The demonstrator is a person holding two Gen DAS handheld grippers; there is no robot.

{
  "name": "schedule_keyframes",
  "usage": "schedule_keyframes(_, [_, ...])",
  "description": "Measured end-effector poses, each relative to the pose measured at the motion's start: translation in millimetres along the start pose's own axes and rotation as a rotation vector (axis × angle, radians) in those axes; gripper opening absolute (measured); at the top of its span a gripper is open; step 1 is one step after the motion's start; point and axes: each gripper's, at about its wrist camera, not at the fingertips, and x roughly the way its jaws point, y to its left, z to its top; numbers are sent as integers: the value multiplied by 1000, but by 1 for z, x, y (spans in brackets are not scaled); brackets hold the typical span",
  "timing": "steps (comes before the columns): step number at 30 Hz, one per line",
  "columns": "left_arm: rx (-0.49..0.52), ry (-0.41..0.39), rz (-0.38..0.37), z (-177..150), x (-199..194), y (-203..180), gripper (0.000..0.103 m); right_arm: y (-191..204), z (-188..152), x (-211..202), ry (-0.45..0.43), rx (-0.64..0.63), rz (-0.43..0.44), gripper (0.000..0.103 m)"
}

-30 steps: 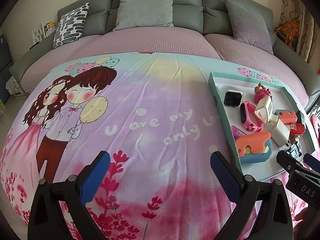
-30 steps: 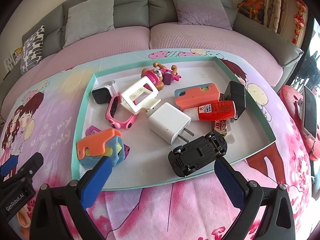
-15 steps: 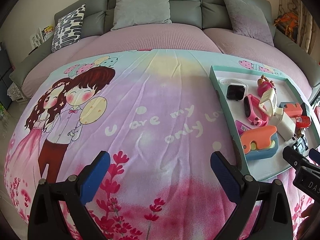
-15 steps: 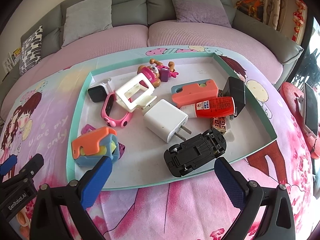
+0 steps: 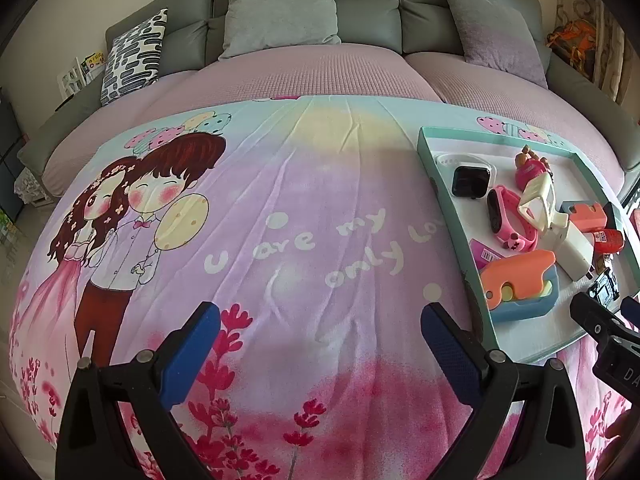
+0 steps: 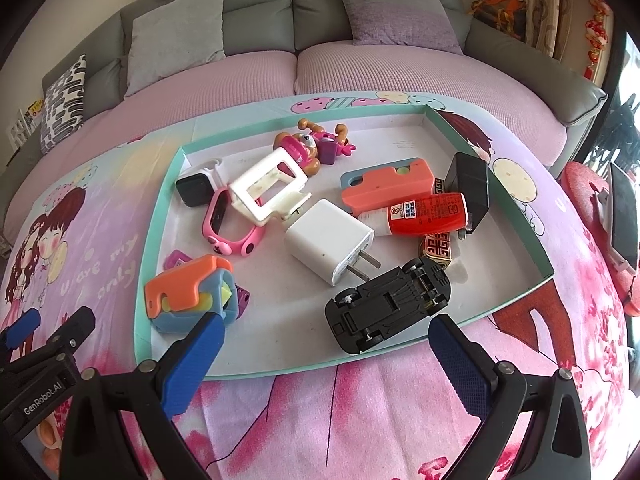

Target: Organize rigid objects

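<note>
A teal-rimmed tray (image 6: 160, 216) lies on the printed blanket and holds several rigid objects: an upside-down black toy car (image 6: 388, 304), a white charger plug (image 6: 328, 242), a red bottle (image 6: 424, 214), a pink watch (image 6: 230, 226), a white frame (image 6: 268, 186), an orange-and-blue toy (image 6: 188, 294). My right gripper (image 6: 324, 338) is open and empty, just over the tray's near edge, with the car between its fingers' line. My left gripper (image 5: 320, 328) is open and empty over bare blanket, left of the tray (image 5: 430, 160).
A grey sofa with cushions (image 5: 280, 12) runs along the back. A pink stool with a phone (image 6: 622, 216) stands to the right of the bed. The cartoon-printed blanket (image 5: 280, 200) stretches left of the tray.
Both grippers have moved slightly forward and lower; the tray objects sit larger and closer in the right wrist view. Nothing in the tray has moved. Both grippers stay open.
</note>
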Motion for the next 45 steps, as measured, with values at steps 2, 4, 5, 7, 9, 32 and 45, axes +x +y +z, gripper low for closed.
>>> schedule_keyframes(2, [1, 0, -2, 0, 0, -1, 100, 0, 0, 0, -1, 1, 3, 103])
schedule_keyframes(4, [4, -1, 0, 0, 0, -2, 100, -1, 0, -1, -2, 5, 3, 103])
schedule_keyframes(5, [5, -2, 2, 0, 0, -2, 100, -2, 0, -2, -3, 7, 3, 103])
schedule_keyframes(7, [3, -6, 4, 0, -1, -2, 100, -3, 0, -2, -4, 10, 6, 103])
schedule_keyframes(9, [-1, -5, 3, 1, -1, -2, 100, -3, 0, -2, -2, 10, 7, 103])
schedule_keyframes(32, [-13, 12, 19, 0, 3, 0, 100, -4, 0, -1, -2, 6, 5, 103])
schedule_keyframes(45, [-16, 27, 25, 0, 6, 1, 100, -3, 1, -1, -2, 2, -1, 103])
